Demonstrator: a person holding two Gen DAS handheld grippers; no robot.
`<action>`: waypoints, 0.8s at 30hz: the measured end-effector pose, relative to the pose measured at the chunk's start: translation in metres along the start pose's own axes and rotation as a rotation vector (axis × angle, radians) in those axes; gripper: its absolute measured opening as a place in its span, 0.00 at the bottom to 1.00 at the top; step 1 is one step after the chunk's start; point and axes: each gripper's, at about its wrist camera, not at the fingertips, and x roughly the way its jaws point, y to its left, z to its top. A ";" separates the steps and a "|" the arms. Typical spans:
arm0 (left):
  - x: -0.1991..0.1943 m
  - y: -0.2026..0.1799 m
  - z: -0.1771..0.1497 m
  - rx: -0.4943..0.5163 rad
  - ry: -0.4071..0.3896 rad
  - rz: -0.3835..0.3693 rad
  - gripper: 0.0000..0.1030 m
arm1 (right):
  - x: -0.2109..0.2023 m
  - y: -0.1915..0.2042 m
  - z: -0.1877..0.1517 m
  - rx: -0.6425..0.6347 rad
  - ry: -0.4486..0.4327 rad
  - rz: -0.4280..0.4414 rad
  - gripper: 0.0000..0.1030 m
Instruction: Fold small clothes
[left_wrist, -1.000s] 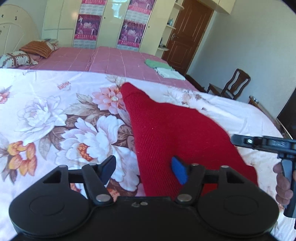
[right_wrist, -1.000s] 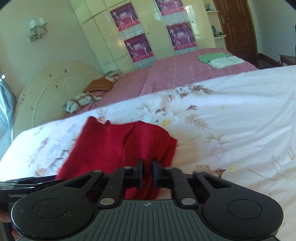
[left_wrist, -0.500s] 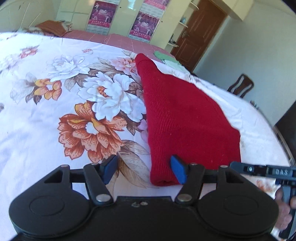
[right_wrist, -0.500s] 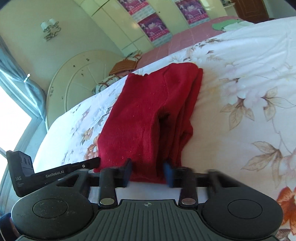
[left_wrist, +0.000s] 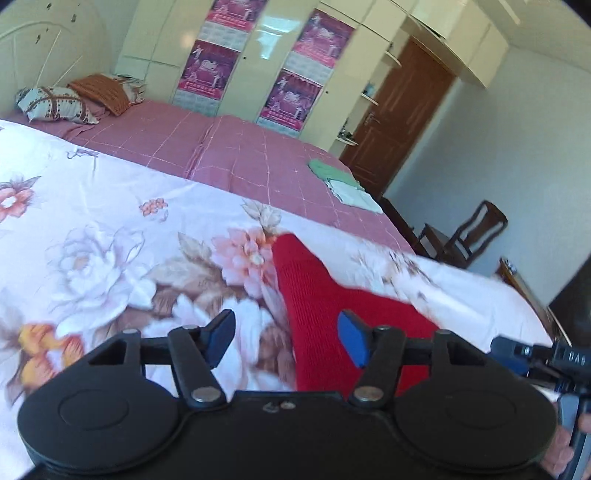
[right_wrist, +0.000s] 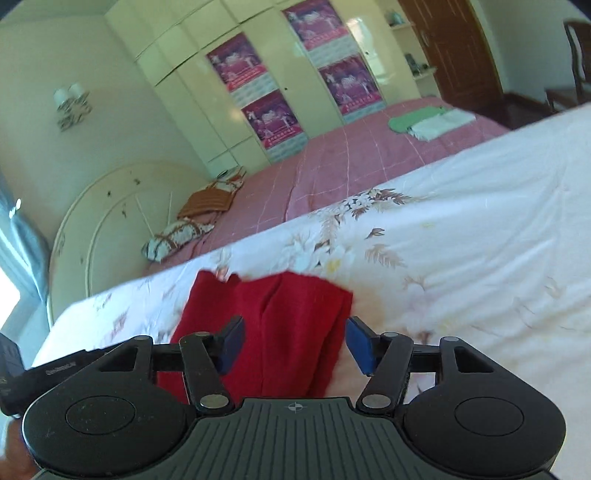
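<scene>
A folded red knit garment (left_wrist: 317, 306) lies on the white floral bedspread (left_wrist: 92, 236); it also shows in the right wrist view (right_wrist: 291, 325). My left gripper (left_wrist: 286, 338) is open and empty, held above the garment's left edge. My right gripper (right_wrist: 295, 345) is open and empty, held above the garment's near end. The near parts of the garment are hidden behind both gripper bodies. The right gripper's body (left_wrist: 546, 358) shows at the right edge of the left wrist view.
Behind the floral bedspread is a pink checked sheet (left_wrist: 221, 147) with pillows (left_wrist: 51, 105) at the headboard and folded green and white clothes (left_wrist: 343, 181). Wardrobes, a brown door and a wooden chair (left_wrist: 469, 236) stand beyond the bed.
My right gripper went from shut to wide open and let go of the garment. Both grippers dipped low over the garment, then lifted back up. The garment now lies folded.
</scene>
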 end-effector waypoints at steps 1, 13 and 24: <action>0.010 0.002 0.006 -0.005 0.005 0.005 0.58 | 0.012 -0.004 0.006 0.021 0.005 0.006 0.55; 0.107 -0.006 0.022 0.169 0.110 0.068 0.69 | 0.072 0.007 -0.010 -0.216 0.130 -0.154 0.39; 0.006 -0.019 -0.019 0.155 0.083 -0.061 0.62 | 0.009 0.018 -0.010 -0.211 0.032 -0.066 0.42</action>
